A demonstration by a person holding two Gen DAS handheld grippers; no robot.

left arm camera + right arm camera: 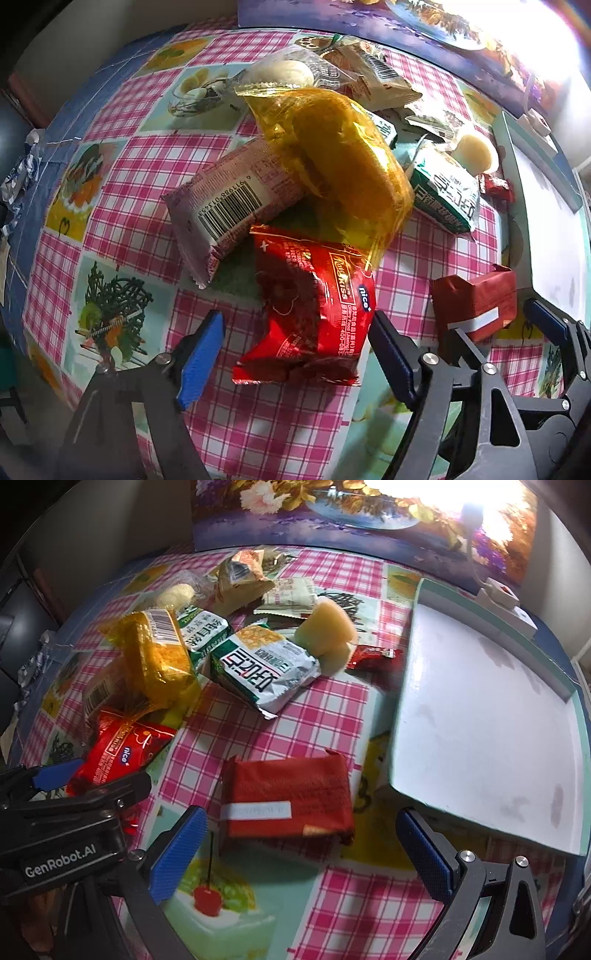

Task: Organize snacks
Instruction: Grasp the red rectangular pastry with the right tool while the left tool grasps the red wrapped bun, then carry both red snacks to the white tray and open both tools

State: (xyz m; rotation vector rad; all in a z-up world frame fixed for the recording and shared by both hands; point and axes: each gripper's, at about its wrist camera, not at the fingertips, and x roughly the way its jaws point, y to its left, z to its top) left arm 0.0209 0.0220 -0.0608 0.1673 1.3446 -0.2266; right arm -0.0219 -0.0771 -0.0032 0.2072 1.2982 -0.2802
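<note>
Red brick packet [288,797] between right gripper's [301,853] spread jaws (untouched).

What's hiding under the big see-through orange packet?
The orange cellophane packet lies across a pink barcoded wrapper and overlaps the red foil packet. Anything else beneath it is covered.

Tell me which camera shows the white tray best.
The right wrist view. There the tray shows nearly whole, its bare floor and raised rim plain, lying right of the dark red packet. The left wrist view catches only a narrow, glare-washed strip of it at the right edge.
</note>
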